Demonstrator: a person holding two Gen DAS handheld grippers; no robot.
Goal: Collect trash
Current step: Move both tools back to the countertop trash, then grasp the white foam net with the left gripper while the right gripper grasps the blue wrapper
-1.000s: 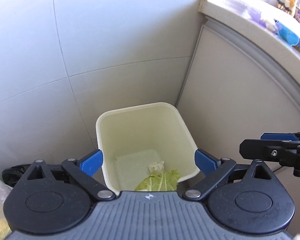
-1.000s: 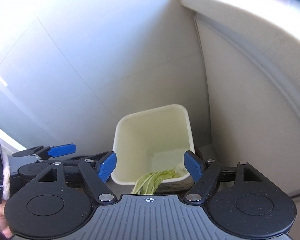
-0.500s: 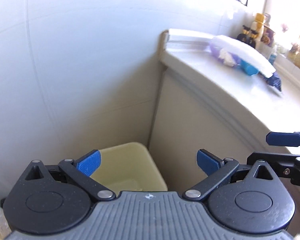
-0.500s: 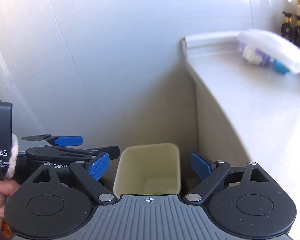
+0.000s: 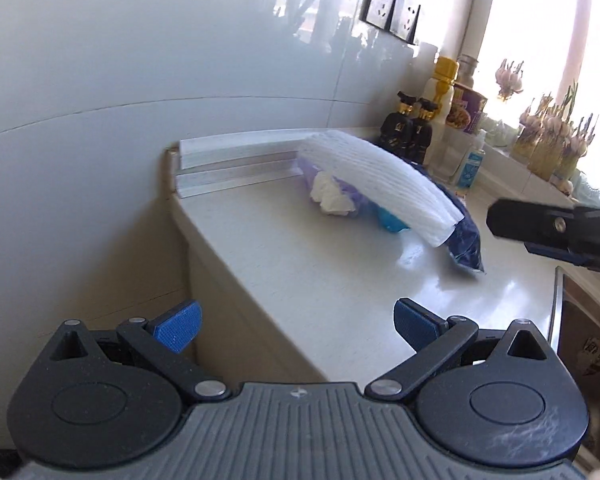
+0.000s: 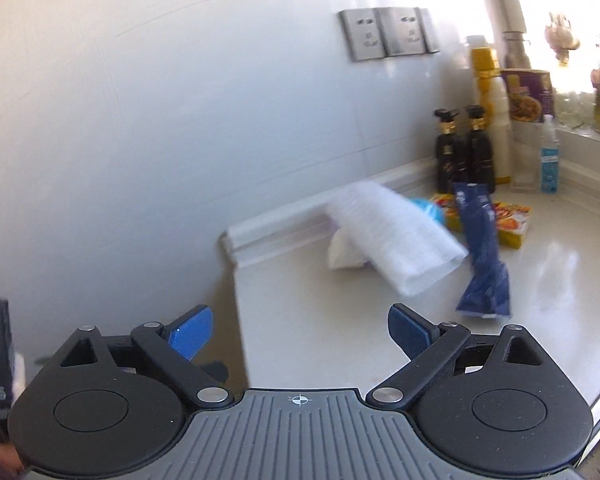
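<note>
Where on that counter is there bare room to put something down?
The near stretch of the counter is bare, from its wall-side end to the sink edge, in front of the white foam sheet and dark blue bag. Behind those it is crowded: crumpled tissue, yellow packets, then bottles at the wall.

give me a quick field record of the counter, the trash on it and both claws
surface: pale counter against a tiled wall
trash: white foam sheet lying over a crumpled tissue; dark blue wrapper flat beside them
back row: two dark bottles, clear spray bottle
left claw: open, empty
right claw: just been opening, nothing between its jaws
</note>
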